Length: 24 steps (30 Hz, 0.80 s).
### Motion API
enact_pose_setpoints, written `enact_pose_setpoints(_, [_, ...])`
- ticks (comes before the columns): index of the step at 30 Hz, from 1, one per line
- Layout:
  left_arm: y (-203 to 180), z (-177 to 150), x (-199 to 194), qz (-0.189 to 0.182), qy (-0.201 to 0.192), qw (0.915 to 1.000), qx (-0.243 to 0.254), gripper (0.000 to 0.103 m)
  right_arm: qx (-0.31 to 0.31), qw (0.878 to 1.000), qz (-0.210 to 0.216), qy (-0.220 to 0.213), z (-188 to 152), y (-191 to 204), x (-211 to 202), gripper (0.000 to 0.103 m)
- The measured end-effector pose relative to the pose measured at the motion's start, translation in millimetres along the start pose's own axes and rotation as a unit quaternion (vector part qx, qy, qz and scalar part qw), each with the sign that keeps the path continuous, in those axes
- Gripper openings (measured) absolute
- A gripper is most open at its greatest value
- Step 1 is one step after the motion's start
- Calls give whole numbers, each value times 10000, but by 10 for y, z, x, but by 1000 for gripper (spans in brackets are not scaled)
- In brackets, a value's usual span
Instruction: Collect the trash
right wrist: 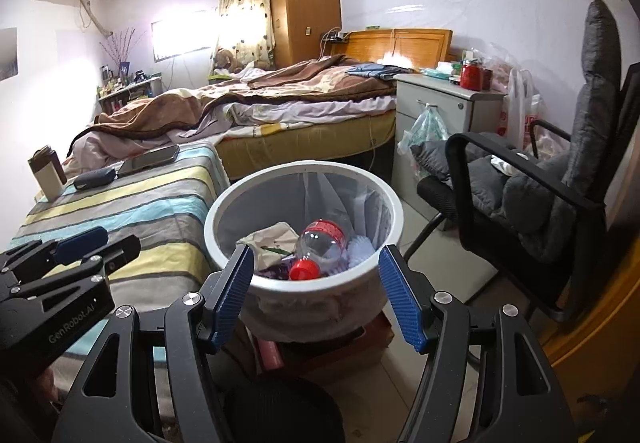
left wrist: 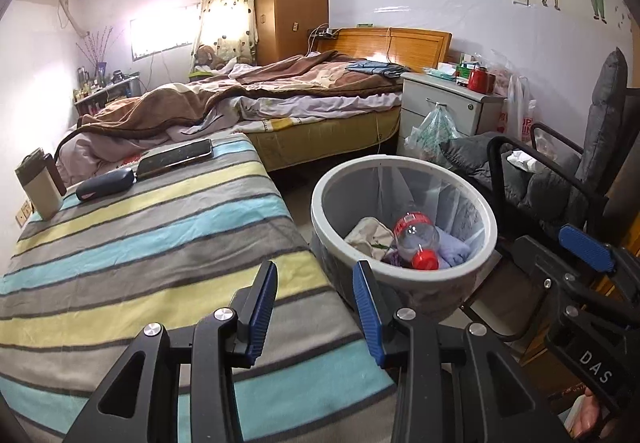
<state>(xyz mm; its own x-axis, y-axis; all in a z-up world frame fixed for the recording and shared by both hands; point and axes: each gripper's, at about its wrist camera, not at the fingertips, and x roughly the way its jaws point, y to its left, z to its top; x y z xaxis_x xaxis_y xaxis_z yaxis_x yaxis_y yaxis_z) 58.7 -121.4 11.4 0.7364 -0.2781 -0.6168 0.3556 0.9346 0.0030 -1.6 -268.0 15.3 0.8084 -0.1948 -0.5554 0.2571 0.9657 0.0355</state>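
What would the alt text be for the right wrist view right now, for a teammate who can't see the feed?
The right gripper, open and empty, points at a white bin holding a clear plastic bottle with a red cap, crumpled paper and other scraps. A striped blanket with a phone lies left, an office chair right; the left gripper shows at lower left.

You can read "DAS" in white letters on the black body of the right gripper (left wrist: 592, 247), seen at the right edge of the left wrist view. In the right wrist view, "GenRobot.AI" stands in pale letters on the side of the left gripper (right wrist: 94, 243). The white bag (left wrist: 520, 115) beside the nightstand carries red print, only the fragments "UP" and "IN" showing. The bottle's (right wrist: 322, 247) red label has print too small to read.
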Motion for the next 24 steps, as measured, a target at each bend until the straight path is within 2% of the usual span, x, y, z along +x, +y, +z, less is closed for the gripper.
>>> enact_pose_setpoints(6, [-34,-135,-43,18,43,10000,5,39,84,10000,-32,-23,-71,-9,-48,66])
enact_pose_setpoints(9, [-45,-195,-121,69,-100,9999,17,39,66,9999,-91,-56,-105,22,-80,66])
enact_pose_setpoints(24, [-4,-202,-262,62,-237,9997,-50,39,-5,9999,-132,-54,-168,121,-151,66])
